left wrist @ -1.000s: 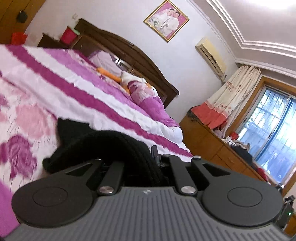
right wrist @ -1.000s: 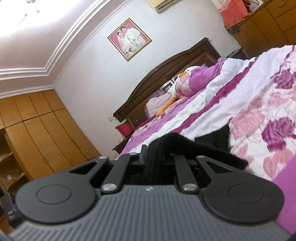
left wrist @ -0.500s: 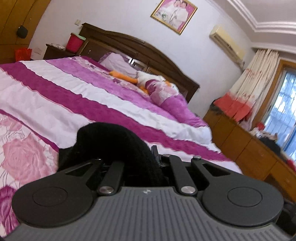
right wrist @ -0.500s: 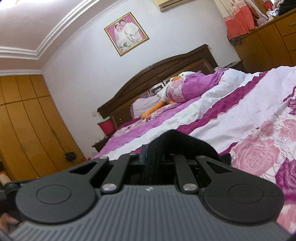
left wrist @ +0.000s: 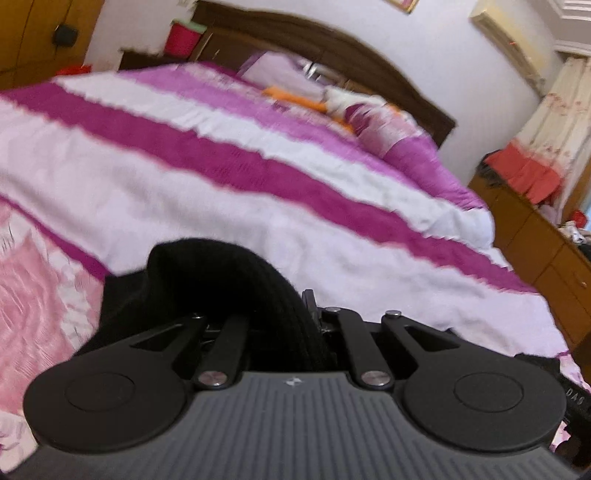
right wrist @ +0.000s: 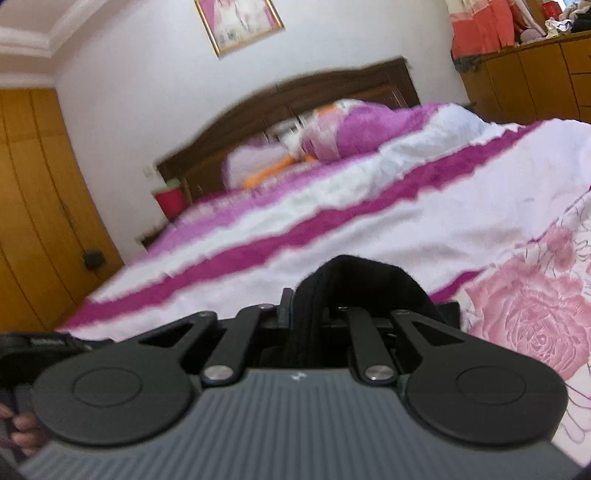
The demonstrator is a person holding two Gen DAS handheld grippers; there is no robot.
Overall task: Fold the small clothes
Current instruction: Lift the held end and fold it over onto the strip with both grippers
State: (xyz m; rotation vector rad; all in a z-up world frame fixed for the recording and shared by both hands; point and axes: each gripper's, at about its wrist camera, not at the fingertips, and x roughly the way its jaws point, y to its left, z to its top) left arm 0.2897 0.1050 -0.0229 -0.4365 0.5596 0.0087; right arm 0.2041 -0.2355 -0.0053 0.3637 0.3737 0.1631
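L gripper (left wrist: 291, 314) & R gripper (right wrist: 314, 314) each clamp black knit garment (left wrist: 221, 273) edge, lifted over bedspread (left wrist: 258, 206) prob. to fold.

Bed fills centre of both views: quilt (left wrist: 236, 158) w/ magenta + white stripes, pink rose print at lower edges. Dark wood headboard (left wrist: 332, 48) along top, pale wall (right wrist: 140, 74) behind it. Framed picture (right wrist: 240, 22) top centre in right view. Pillows (right wrist: 373, 125) at mid-frame below headboard, orange + white soft toy (left wrist: 295, 99) beside them. Red bin (right wrist: 170, 197) mid-left on nightstand. Wood wardrobe (right wrist: 33, 206) far left. AC unit (left wrist: 506, 40) upper right. Curtain (left wrist: 554, 122) + wood dresser (left wrist: 546, 243) at right edge. Both blurry.
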